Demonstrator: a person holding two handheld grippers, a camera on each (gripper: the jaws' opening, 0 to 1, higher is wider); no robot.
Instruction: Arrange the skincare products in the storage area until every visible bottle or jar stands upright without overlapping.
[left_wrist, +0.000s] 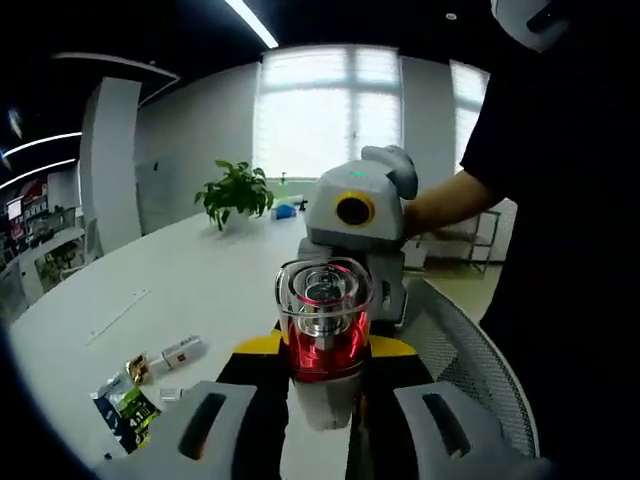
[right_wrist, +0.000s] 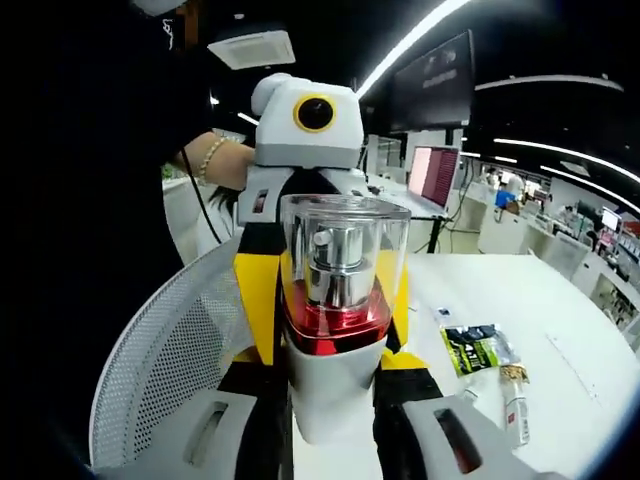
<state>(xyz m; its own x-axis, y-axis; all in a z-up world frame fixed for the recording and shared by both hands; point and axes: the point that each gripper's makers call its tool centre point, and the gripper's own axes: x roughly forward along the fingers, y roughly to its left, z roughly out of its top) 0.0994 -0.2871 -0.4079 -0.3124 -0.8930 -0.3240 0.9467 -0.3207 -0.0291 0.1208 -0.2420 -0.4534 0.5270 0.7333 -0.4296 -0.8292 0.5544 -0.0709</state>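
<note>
Left gripper (left_wrist: 322, 415) and right gripper (right_wrist: 330, 425) both sit on the same bottle (left_wrist: 323, 330), one from each side, so each view has the other gripper facing it just behind the bottle. Bottle = white body, red collar, metal pump under a clear cap; upright, held up between the 2 grippers above the white surface (left_wrist: 180, 290), w/ the mesh basket (right_wrist: 170, 350) directly below and beside it.

In the right gripper view the white body fills the gap between the jaws, so that one looks clamped on it. In the left gripper view the jaws flank the body close, but I cannot tell if they actually press it.

Judgement: this reads as a handover or a 2-gripper carry toward the basket. To do it well:
- Only 1 gripper should bear the load before the other lets go; opening both = drop.
- Keep the grasp on the white body, not the clear cap, which prob. pulls off.
- Keep it vertical on the way down; it looks top-heavy.
- Set the base flat on the mesh, then release straight back, no sideways drag.

Sachets and a small white box (right_wrist: 515, 415) lie well apart on the surface, near a tiny gold-capped item (left_wrist: 135, 368); not in the way.
</note>
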